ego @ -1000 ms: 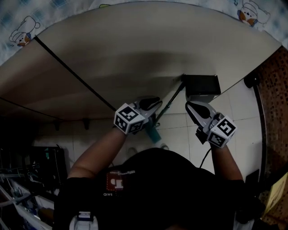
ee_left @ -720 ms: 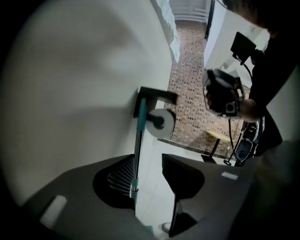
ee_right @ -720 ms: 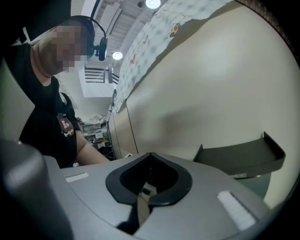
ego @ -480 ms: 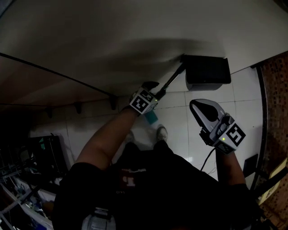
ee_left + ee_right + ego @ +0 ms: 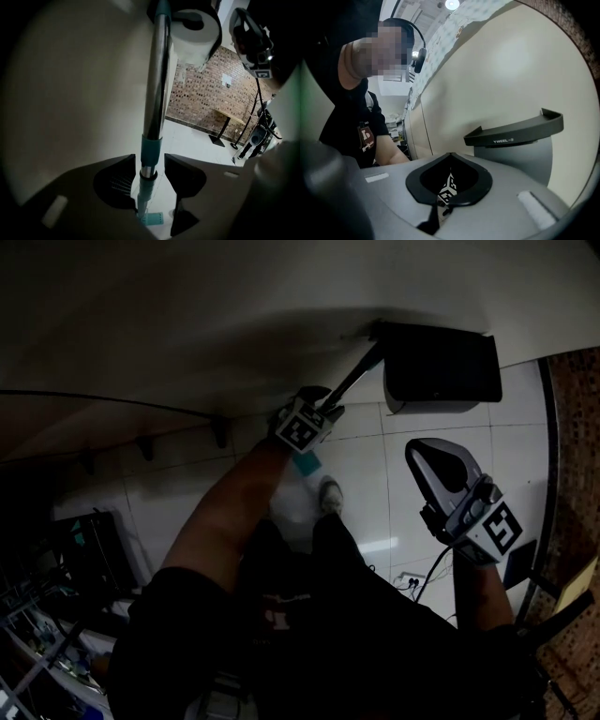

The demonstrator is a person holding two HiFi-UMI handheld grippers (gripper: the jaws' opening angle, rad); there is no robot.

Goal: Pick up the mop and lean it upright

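Against the pale wall (image 5: 70,93) the mop (image 5: 153,84) leans upright, its pole between the jaws of the left tool (image 5: 150,161), which have just been spreading and stand clear of it. Off to the side, the right tool (image 5: 450,154) is pressed together, empty.

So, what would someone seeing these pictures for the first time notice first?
First the shiny mop handle, rising beside the pale wall. It stands between the jaws of the left gripper, which have just been opening and do not press on it. Next, the dark-lidded bin against the wall, with the right gripper shut and empty in front of it.
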